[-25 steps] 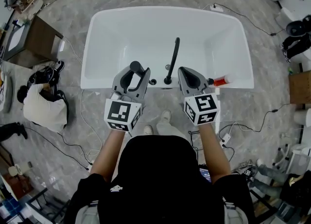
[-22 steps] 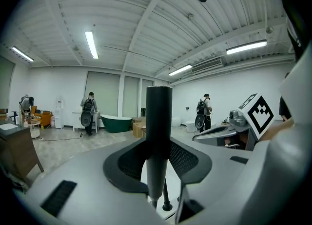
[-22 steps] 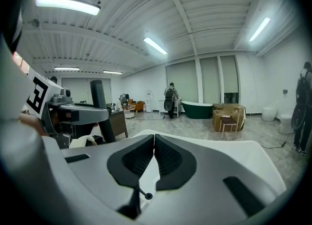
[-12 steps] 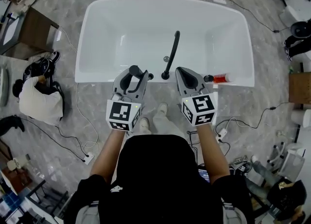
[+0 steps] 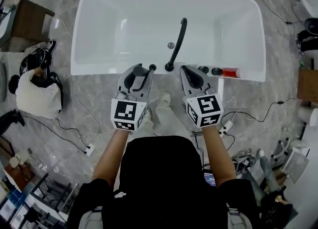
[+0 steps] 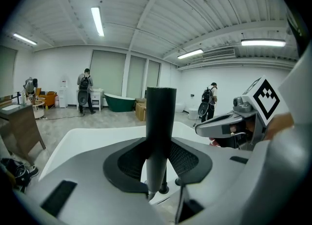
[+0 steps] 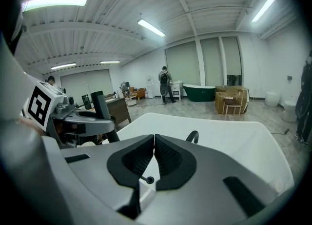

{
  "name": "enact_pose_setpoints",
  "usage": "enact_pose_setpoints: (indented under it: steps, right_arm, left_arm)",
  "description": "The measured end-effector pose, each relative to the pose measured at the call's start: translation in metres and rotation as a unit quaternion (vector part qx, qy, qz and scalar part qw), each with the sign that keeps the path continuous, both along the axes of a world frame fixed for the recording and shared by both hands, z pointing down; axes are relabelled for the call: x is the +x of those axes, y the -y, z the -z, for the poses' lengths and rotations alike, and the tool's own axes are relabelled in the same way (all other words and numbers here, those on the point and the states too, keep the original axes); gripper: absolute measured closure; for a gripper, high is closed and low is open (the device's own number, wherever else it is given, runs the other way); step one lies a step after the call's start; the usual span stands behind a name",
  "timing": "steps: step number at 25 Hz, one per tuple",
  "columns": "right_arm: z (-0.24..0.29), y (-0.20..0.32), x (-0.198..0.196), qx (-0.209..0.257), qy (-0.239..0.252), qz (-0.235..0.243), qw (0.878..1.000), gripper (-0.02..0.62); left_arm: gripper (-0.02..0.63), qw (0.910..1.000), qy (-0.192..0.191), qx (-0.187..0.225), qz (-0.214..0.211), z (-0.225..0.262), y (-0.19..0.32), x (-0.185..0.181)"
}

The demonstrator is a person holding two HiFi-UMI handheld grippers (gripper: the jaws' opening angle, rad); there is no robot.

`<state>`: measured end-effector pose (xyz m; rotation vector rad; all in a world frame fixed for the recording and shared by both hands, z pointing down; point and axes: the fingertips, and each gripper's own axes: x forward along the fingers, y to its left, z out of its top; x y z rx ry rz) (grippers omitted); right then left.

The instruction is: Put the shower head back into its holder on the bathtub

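A white bathtub point(image 5: 99, 29) lies ahead of me, with a black curved faucet point(image 5: 177, 44) rising from its near rim. My left gripper point(image 5: 136, 75) is shut on the black shower head point(image 5: 139, 70), whose tube-like handle stands upright between the pads point(image 6: 185, 158) in the left gripper view. It hangs just over the near rim, next to a small black fitting point(image 5: 152, 67) left of the faucet. My right gripper point(image 5: 191, 75) is shut and empty, right of the faucet base. From the right gripper view its pads point(image 7: 168, 158) meet, and the shower head point(image 7: 103, 109) shows at left.
Two black knobs point(image 5: 208, 70) and a red object point(image 5: 229, 72) sit on the rim at right. Cables and power strips point(image 5: 89, 149) run over the marble floor. A crouched person point(image 5: 37, 99) and a brown cabinet point(image 5: 30, 17) are at left.
Both grippers have sunk toward the tub's near rim, the left one still holding the shower head. The tub now fills more of the head view.
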<state>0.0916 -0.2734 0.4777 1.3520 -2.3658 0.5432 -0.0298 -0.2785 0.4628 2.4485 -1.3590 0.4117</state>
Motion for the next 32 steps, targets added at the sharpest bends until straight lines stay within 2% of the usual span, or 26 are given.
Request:
enact_pose_setpoints:
  steps: [11, 20, 32]
  right_arm:
    - [-0.066, 0.003, 0.01, -0.052, -0.004, -0.002, 0.999, 0.574]
    - [-0.113, 0.002, 0.014, -0.084, -0.008, -0.009, 0.996, 0.574]
    - [-0.182, -0.006, -0.005, -0.127, 0.001, -0.009, 0.992, 0.574]
  left_arm:
    - [0.459, 0.9989, 0.016, -0.043, 0.0, -0.074, 0.01, 0.004]
    - [0.459, 0.9978, 0.026, -0.062, 0.002, -0.13, 0.023, 0.002]
    - [0.459, 0.9944, 0.049, -0.093, -0.012, -0.207, 0.025, 0.004]
